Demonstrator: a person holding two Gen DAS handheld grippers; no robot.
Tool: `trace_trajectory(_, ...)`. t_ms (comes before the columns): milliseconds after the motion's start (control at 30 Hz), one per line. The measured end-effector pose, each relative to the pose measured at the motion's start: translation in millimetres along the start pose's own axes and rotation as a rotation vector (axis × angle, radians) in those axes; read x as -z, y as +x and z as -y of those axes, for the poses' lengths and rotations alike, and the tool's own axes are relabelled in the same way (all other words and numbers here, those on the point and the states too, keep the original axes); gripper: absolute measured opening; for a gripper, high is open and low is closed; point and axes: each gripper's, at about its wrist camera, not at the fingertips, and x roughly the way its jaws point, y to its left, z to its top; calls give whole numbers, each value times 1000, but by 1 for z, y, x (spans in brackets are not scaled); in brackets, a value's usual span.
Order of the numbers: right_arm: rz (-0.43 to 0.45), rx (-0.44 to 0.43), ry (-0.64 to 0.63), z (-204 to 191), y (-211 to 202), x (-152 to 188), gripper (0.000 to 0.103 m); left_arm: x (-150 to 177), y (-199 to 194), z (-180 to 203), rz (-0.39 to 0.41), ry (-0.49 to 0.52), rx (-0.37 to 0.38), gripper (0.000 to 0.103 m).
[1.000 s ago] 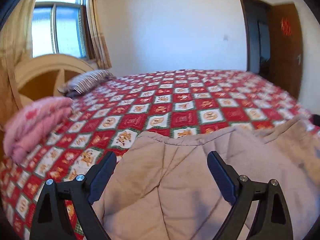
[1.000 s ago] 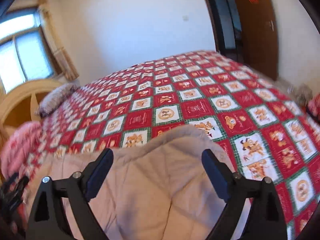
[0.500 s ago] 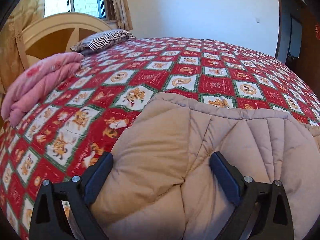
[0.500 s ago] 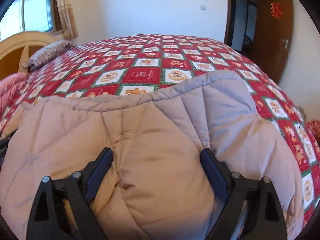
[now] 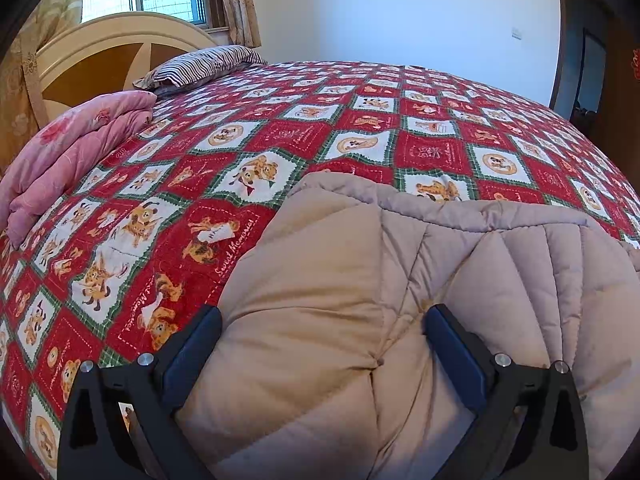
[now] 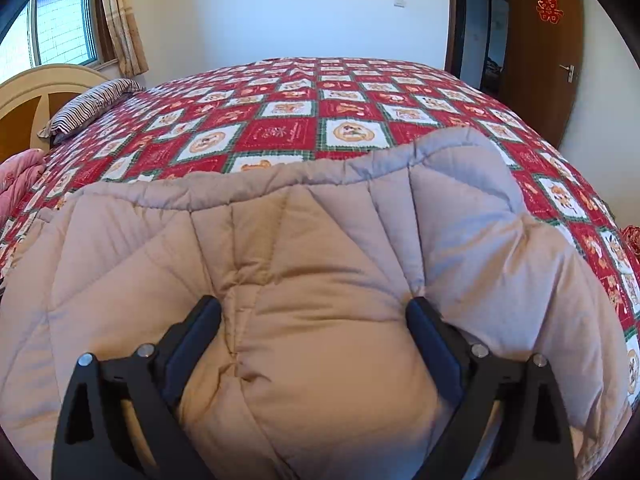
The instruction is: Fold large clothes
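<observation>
A beige quilted padded garment lies on the near part of the bed; it also shows in the right wrist view. My left gripper is open, its jaws wide apart, with the garment's left part bulging between them. My right gripper is open too, jaws wide apart over the garment's right part, fabric bulging between the fingers. The garment's far edge is folded over and lies flat on the red patterned bedspread.
A folded pink quilt lies at the bed's left edge. A striped pillow rests by the cream headboard under the window. A brown door stands at the right, beside a dark doorway.
Both grippers have moved down and forward onto the garment. The garment now fills the space between the jaws of each. The jaws stayed wide apart.
</observation>
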Motion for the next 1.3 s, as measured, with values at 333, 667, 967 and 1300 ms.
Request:
trace_trajectory(333,-28,26,-16,-3,7,0,97,0,2,0,-7,5,-3,102)
trace_trajectory(667,-44,50,-34,-5,12,0,98,0,3,1,-7,6,-4,102)
trace_trajectory(967,-57,75,-46,-7,15,-1,100,1,3,1,-8,7,-5,102)
trace_trajectory(1300,-60,113,-70,-12,15,-1,100,1,5,2,-13,13,-9,102)
